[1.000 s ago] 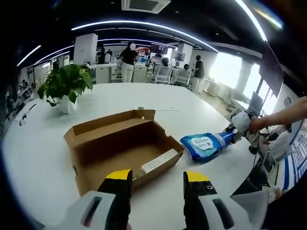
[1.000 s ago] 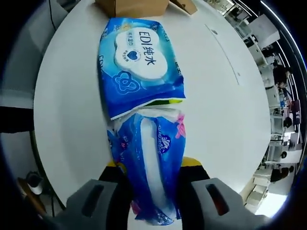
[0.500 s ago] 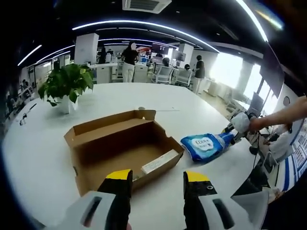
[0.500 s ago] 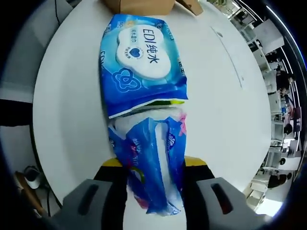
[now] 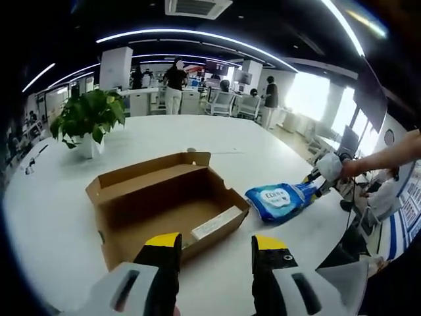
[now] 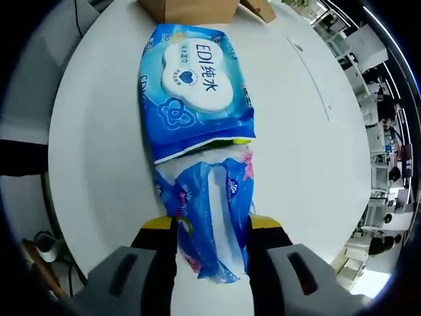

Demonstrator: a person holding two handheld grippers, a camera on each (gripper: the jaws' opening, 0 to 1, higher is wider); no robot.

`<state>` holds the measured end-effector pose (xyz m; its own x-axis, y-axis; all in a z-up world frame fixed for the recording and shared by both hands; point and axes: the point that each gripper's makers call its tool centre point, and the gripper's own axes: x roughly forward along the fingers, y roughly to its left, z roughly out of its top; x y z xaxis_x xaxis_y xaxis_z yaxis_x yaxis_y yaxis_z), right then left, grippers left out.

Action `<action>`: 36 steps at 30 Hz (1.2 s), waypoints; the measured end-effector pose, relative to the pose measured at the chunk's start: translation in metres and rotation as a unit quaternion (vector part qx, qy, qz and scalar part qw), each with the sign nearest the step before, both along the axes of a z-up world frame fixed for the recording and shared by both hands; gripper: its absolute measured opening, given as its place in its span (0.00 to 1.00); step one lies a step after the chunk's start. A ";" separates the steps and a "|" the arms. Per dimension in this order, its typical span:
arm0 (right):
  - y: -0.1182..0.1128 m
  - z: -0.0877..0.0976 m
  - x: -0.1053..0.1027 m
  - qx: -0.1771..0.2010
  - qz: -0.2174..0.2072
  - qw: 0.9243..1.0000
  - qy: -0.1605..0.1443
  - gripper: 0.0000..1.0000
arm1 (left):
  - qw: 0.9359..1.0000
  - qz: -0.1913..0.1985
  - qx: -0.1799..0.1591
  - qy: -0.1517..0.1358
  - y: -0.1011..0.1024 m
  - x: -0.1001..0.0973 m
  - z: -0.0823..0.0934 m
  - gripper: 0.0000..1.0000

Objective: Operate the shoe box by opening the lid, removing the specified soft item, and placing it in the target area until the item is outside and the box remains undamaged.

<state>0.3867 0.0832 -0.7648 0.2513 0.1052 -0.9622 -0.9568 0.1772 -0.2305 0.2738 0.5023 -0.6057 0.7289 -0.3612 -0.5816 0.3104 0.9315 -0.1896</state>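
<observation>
An open brown cardboard shoe box [image 5: 164,204] sits on the round white table [image 5: 59,217], a white strip [image 5: 217,222] lying inside it. My left gripper [image 5: 215,247] hovers open in front of the box, holding nothing. To the right of the box a blue wipes pack [image 5: 276,199] lies flat on the table. My right gripper [image 5: 320,181] is at its far end. In the right gripper view, the pack [image 6: 197,85] lies on the table, its crumpled tail loose between the jaws of my right gripper [image 6: 212,224], which stands open.
A potted plant [image 5: 89,118] stands at the table's back left. A person's arm [image 5: 388,158] reaches in from the right. Several people and desks are far behind. The table's edge [image 6: 79,217] curves close by the right gripper. The box corner [image 6: 187,8] lies beyond the pack.
The right gripper's jaws have spread a little and the pack's tail has slackened and slid part-way out between them. The left gripper and the box have stayed put.
</observation>
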 end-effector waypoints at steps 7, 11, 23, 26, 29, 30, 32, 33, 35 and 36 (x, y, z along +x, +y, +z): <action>-0.003 0.006 -0.004 -0.005 -0.003 1.000 -0.004 0.36 | 1.000 -0.003 -0.004 0.000 0.001 -0.001 -0.001 0.43; -0.005 0.008 -0.007 -0.010 -0.007 1.000 -0.007 0.36 | 1.000 -0.006 -0.007 0.000 0.000 -0.002 -0.001 0.43; -0.015 0.020 0.001 -0.013 -0.052 0.998 -0.035 0.34 | 1.000 -0.016 -0.010 -0.007 0.004 -0.003 0.003 0.43; -0.016 0.022 -0.001 -0.016 -0.058 0.998 -0.037 0.33 | 1.000 -0.015 -0.010 -0.007 0.008 -0.004 0.003 0.43; -0.016 0.024 -0.002 -0.016 -0.061 0.997 -0.039 0.33 | 1.000 -0.013 -0.011 -0.006 0.011 -0.005 0.002 0.43; -0.016 0.025 -0.002 -0.016 -0.062 0.997 -0.040 0.32 | 1.000 -0.013 -0.012 -0.006 0.011 -0.006 0.001 0.43; -0.016 0.027 -0.003 -0.014 -0.068 0.997 -0.041 0.32 | 1.000 -0.013 -0.014 -0.006 0.012 -0.006 0.000 0.43; -0.016 0.027 -0.003 -0.013 -0.070 0.997 -0.042 0.32 | 1.000 -0.014 -0.015 -0.006 0.012 -0.006 0.000 0.43; -0.017 0.029 -0.004 -0.014 -0.072 0.996 -0.042 0.33 | 1.000 -0.016 -0.017 -0.006 0.013 -0.005 -0.002 0.43; -0.018 0.031 -0.005 -0.015 -0.073 0.996 -0.044 0.32 | 1.000 -0.017 -0.018 -0.006 0.013 -0.005 -0.002 0.43</action>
